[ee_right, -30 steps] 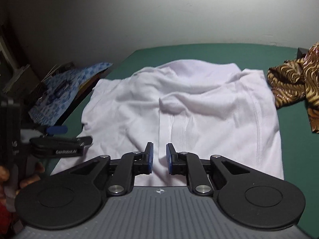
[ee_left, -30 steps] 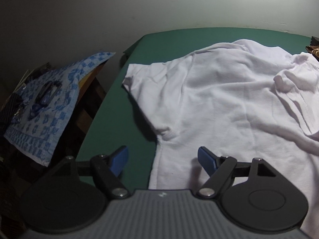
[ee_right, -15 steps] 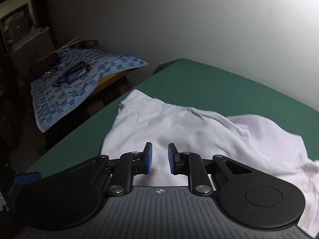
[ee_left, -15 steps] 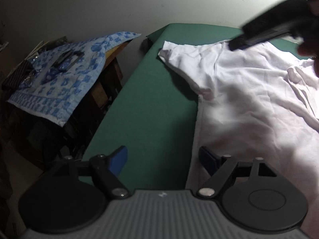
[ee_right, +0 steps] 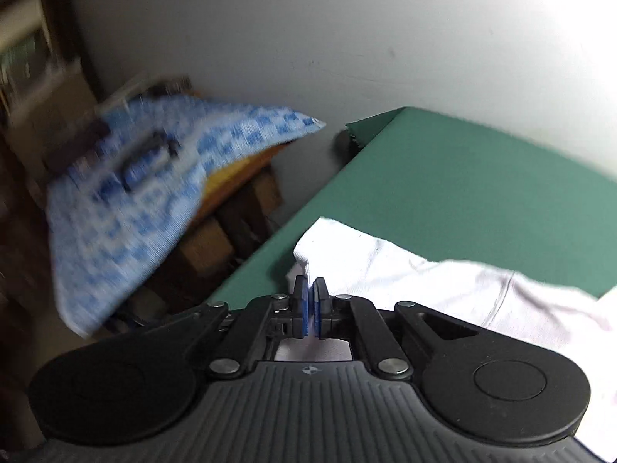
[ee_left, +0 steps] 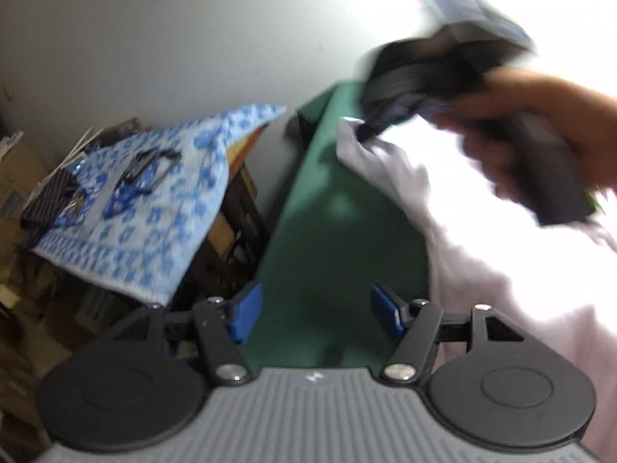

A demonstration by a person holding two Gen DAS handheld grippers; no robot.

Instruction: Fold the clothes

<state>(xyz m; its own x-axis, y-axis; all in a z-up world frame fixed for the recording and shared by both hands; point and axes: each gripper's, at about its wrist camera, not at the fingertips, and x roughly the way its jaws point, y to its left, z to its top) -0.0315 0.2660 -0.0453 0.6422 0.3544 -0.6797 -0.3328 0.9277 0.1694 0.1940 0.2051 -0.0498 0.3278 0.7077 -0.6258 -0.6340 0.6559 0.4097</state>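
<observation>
A white T-shirt (ee_left: pixel 482 212) lies on the green table (ee_left: pixel 347 231). My left gripper (ee_left: pixel 316 310) is open and empty, low over the table's left side, beside the shirt's edge. My right gripper (ee_right: pixel 310 301) is shut on the shirt's sleeve (ee_right: pixel 335 247) near the table's left edge. In the left wrist view the right gripper (ee_left: pixel 366 131) shows blurred, held by a hand, pinching the sleeve tip.
A side table covered by a blue-patterned cloth (ee_left: pixel 146 200) with dark items on it stands left of the green table; it also shows in the right wrist view (ee_right: pixel 146 177). A pale wall (ee_right: pixel 347 31) runs behind. Brown clutter lies below.
My right gripper moved left to the sleeve and closed on it. My left gripper swung left away from the shirt body and stayed open.
</observation>
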